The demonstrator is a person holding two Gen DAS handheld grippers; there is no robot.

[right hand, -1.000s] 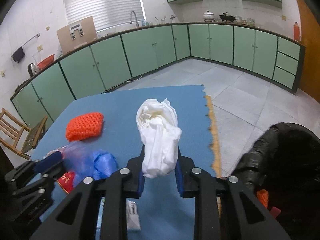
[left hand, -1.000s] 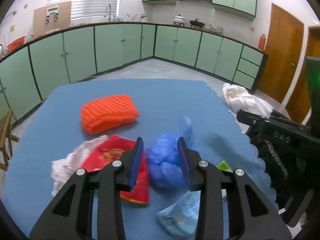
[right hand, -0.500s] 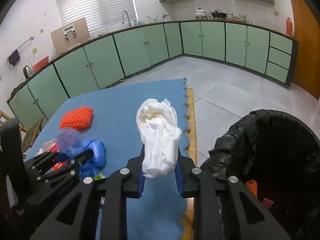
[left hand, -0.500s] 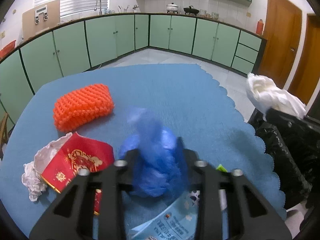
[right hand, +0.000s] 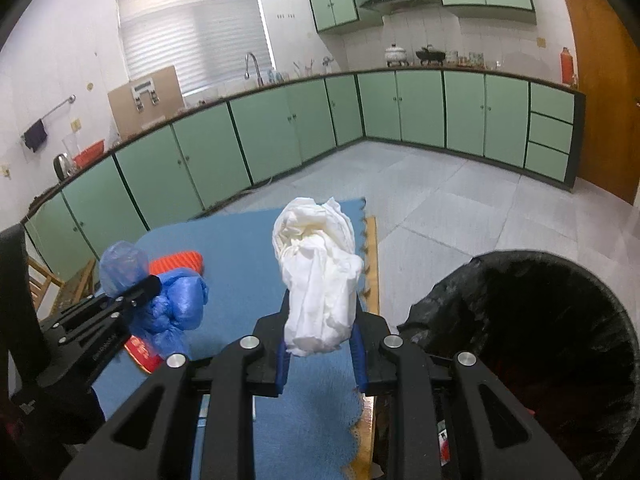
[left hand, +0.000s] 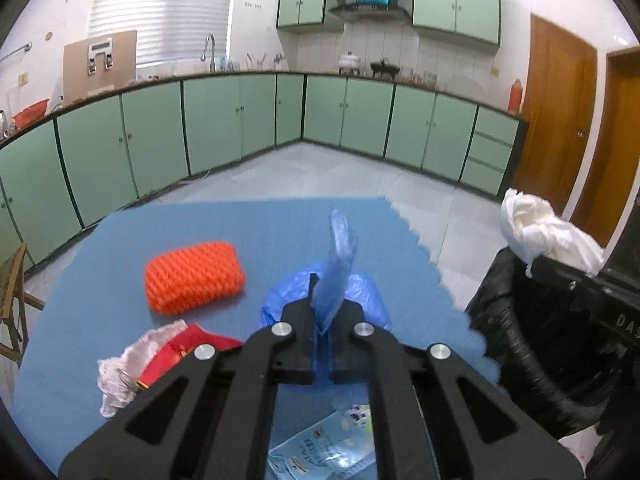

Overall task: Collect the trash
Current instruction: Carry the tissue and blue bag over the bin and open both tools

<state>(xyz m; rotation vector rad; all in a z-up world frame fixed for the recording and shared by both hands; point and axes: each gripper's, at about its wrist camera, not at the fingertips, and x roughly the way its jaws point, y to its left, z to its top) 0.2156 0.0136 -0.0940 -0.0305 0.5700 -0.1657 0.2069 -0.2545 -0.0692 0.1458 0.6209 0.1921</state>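
Note:
My left gripper is shut on a crumpled blue plastic bag, which hangs just above the blue table mat. The right wrist view shows that same blue bag pinched at the left gripper's tip. My right gripper is shut on a white crumpled wad, held over the mat's right edge. A bin lined with a black bag stands open just to its right. In the left wrist view the white wad hovers above the black bin bag.
On the mat lie an orange foam net, a red packet with a white crumpled scrap beside it, and a light blue wrapper under my left gripper. Green cabinets ring the room; a wooden chair stands at the left.
The left jaws closed on the blue bag and lifted it off the mat. The right gripper carried the white wad rightward, and the bin now fills more of its view.

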